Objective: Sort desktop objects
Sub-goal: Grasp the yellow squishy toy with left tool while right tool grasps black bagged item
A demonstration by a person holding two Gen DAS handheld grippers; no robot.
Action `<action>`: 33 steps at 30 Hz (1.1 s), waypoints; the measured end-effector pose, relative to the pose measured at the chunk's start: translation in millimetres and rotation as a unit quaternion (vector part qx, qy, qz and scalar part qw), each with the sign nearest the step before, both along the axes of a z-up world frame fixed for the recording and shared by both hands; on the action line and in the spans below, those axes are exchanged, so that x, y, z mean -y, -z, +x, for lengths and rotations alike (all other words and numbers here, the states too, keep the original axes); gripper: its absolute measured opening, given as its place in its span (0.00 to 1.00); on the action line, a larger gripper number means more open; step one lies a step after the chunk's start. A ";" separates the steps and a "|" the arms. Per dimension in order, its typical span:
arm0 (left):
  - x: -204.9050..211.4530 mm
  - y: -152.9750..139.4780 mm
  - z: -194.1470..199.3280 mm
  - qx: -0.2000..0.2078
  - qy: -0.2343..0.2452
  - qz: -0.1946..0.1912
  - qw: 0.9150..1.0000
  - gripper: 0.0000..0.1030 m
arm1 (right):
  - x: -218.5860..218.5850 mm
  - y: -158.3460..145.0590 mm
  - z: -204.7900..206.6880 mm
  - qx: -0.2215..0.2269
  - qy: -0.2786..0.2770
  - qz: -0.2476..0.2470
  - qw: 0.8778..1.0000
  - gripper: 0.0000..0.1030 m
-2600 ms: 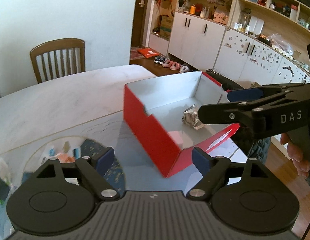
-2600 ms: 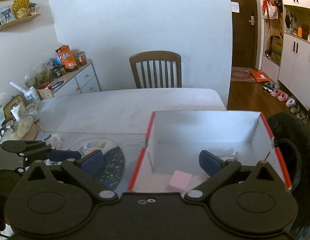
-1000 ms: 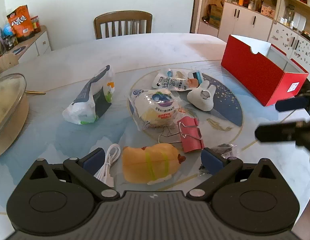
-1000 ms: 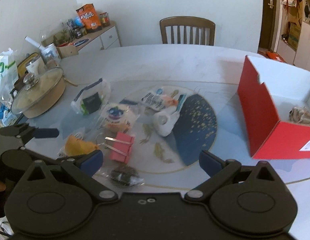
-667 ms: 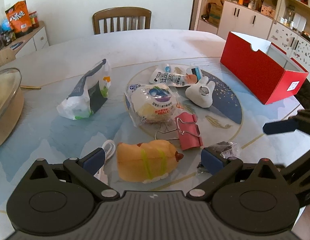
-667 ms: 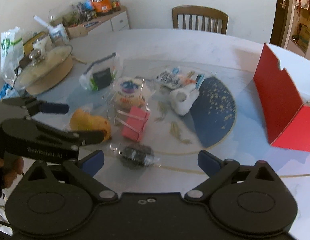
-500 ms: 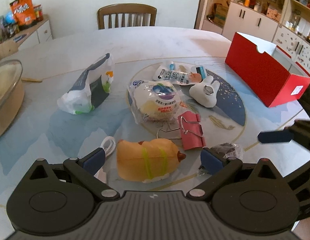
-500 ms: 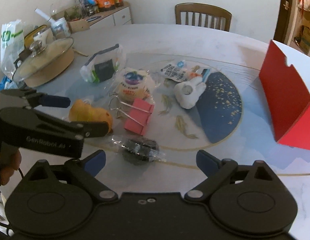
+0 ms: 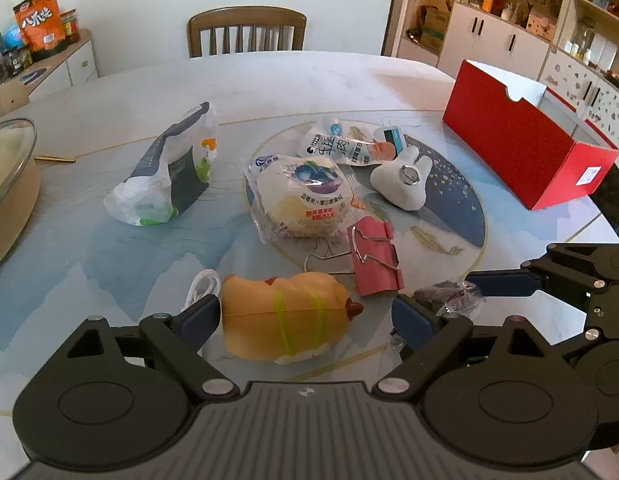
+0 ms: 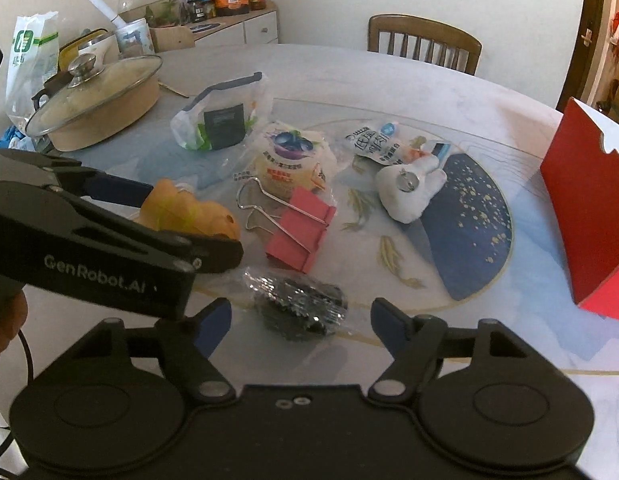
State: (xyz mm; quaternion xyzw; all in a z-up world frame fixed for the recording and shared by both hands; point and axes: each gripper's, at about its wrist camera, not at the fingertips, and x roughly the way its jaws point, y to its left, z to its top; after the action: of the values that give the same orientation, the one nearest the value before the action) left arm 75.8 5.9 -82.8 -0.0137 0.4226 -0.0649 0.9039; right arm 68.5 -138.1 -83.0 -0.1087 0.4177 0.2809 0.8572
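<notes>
While both grippers hang low over the marble table (image 9: 109,92), each straddles a separate item. Left gripper (image 9: 305,314): jaws closing, the yellow hot-dog toy (image 9: 283,316) between the blue pads, left pad at its end, right pad not yet touching. Right gripper (image 10: 301,322): jaws closing around the dark crinkled wrapper (image 10: 299,306), gaps on both sides, nothing gripped. From the toy in the left wrist view: pink binder clip (image 9: 375,258) at 1 o'clock, wrapped bun (image 9: 305,200) at 12, white rabbit figure (image 9: 403,184) at 1 beyond the clip, white cable (image 9: 201,288) at 10. Red box (image 9: 521,148) sits at 2 o'clock, well apart, near the table edge
</notes>
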 end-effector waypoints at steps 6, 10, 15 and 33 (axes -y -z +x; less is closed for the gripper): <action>0.2 3.9 3.3 -0.004 0.003 0.006 1.000 0.88 | -1.6 2.9 2.5 -0.006 0.000 -0.002 1.000 0.61; -2.8 5.5 8.1 -0.008 -0.004 0.011 1.000 0.81 | -2.5 5.8 4.2 -0.011 -0.005 -0.005 1.000 0.52; -8.2 5.0 13.1 -0.011 -0.014 0.001 1.000 0.74 | -1.7 4.6 4.4 -0.008 -0.008 -0.004 1.000 0.48; -9.1 -5.5 -7.9 -0.012 -0.004 -0.028 1.000 0.68 | 16.0 -6.6 3.0 -0.012 0.005 0.018 1.000 0.40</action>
State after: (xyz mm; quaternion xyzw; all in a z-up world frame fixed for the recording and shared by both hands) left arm 67.9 15.1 -77.4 -0.0411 0.4315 -0.0730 0.8982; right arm 71.6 -154.1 -76.3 -0.0884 0.4231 0.2856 0.8553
